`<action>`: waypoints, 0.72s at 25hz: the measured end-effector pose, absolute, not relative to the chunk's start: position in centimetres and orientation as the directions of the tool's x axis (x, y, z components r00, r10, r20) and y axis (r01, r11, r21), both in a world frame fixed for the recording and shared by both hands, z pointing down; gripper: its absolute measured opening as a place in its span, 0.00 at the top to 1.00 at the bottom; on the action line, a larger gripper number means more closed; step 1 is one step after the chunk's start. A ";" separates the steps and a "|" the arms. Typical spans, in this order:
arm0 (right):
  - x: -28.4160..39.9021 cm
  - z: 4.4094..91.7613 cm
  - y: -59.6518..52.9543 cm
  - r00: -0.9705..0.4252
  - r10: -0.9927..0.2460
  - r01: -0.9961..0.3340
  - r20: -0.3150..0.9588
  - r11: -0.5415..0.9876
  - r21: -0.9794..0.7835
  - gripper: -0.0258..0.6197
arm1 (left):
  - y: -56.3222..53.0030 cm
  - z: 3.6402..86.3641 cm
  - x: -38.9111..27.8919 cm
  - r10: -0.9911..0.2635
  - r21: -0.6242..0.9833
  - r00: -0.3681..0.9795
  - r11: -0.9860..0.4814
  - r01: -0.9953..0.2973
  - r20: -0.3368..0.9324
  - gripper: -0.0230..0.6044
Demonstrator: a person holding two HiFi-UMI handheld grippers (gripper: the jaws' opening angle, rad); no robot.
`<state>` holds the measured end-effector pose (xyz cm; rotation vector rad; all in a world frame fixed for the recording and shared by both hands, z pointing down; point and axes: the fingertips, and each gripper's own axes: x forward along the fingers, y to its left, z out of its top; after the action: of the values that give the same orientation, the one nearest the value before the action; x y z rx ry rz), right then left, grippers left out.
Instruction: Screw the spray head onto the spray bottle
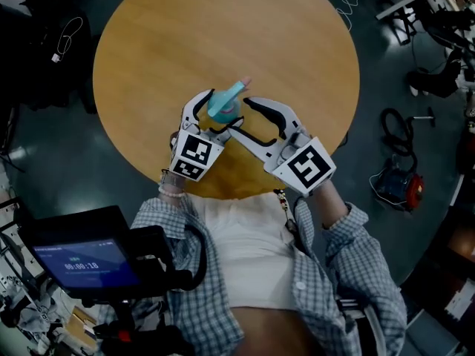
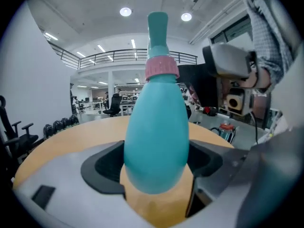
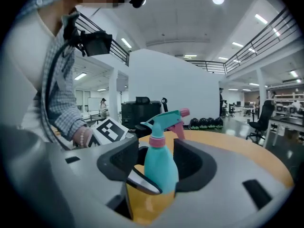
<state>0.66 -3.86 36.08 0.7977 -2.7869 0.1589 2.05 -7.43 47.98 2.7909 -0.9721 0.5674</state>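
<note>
Round wooden tabletop [image 1: 223,28]: bare across its far half and both sides, so open room lay beyond the work. The spray bottle [image 1: 221,108] was near the edge closest to the person; whether its base touched the wood could not be told.

Left gripper [image 1: 220,111]: fingers [image 2: 102,167] closed against the teal body on both sides, low on the bottle. Right gripper [image 1: 241,117]: fingers [image 3: 194,163] set wide, the bottle between them with a gap on each side, not gripped.

Spray head [image 3: 166,118] sat on the neck above the pink collar [image 2: 161,68]; how tight, undetermined. The right gripper view showed the head in profile, with pink nozzle and trigger. The left gripper view showed it only end-on, as a narrow teal post. Only the head view showed the tabletop's rim and the checked sleeves.

Surroundings: dark floor [image 1: 59,169] with loose cables, a red-and-black device [image 1: 404,188] to the right, a lit screen [image 1: 85,262] at lower left. Both gripper views showed a hall with a railed balcony and ceiling lights.
</note>
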 end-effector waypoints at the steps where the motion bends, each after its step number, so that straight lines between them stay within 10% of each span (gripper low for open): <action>1: 1.4 35.7 -3.9 -0.832 -0.491 -0.517 0.258 0.855 -0.041 0.64 | -7.2 47.6 2.1 -0.550 0.002 0.743 -0.803 -0.595 0.381 0.31; 13: 0.1 35.2 -1.4 -0.935 -0.020 -0.042 0.354 0.998 -0.055 0.61 | -2.4 46.4 5.0 -0.263 0.055 0.907 -0.953 -0.297 0.329 0.31; 18: -0.4 36.3 -1.5 -0.917 -0.041 -0.033 0.396 0.999 0.025 0.77 | -3.1 46.9 4.7 -0.316 0.030 0.880 -0.937 -0.349 0.354 0.31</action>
<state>-0.36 -1.48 36.33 0.0528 -2.7335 -0.0244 4.68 -3.13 46.93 2.9551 -0.5237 0.5332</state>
